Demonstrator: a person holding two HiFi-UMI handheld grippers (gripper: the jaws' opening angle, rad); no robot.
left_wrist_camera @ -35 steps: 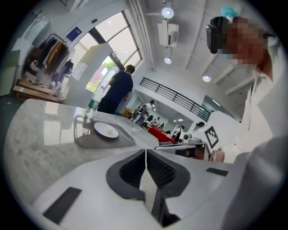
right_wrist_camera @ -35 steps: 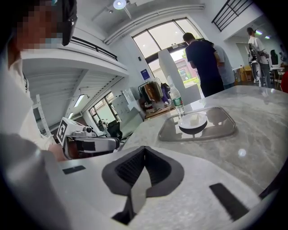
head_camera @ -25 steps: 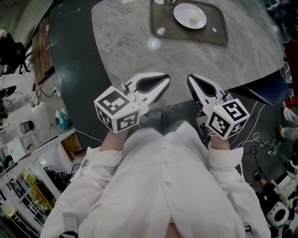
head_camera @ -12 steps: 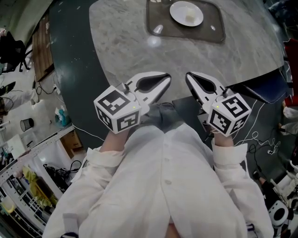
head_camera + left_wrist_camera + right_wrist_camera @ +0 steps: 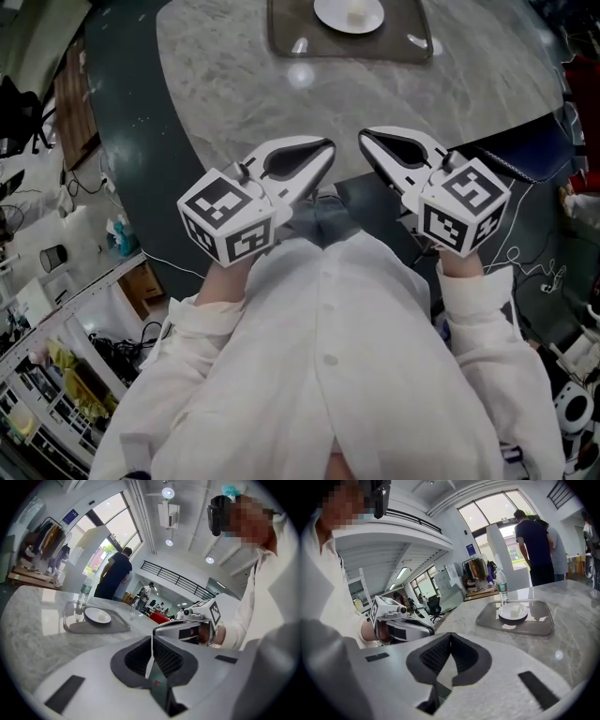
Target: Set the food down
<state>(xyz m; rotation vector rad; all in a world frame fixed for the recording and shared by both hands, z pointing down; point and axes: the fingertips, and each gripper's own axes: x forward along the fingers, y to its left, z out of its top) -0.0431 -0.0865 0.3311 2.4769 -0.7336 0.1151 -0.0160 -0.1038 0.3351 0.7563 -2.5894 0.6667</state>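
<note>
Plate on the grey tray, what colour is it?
The round plate is white; right gripper view shows it best.

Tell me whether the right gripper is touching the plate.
Apart. Head view shows bare table between the right gripper and the plate.

The person wears a white buttoned shirt (image 5: 328, 356) (long cuffed sleeves); the left tool (image 5: 322, 153) and right tool (image 5: 368, 140) are white, black-padded.

Marble table (image 5: 234, 84) — big windows (image 5: 497, 508), dk floor (image 5: 131, 141).
</note>
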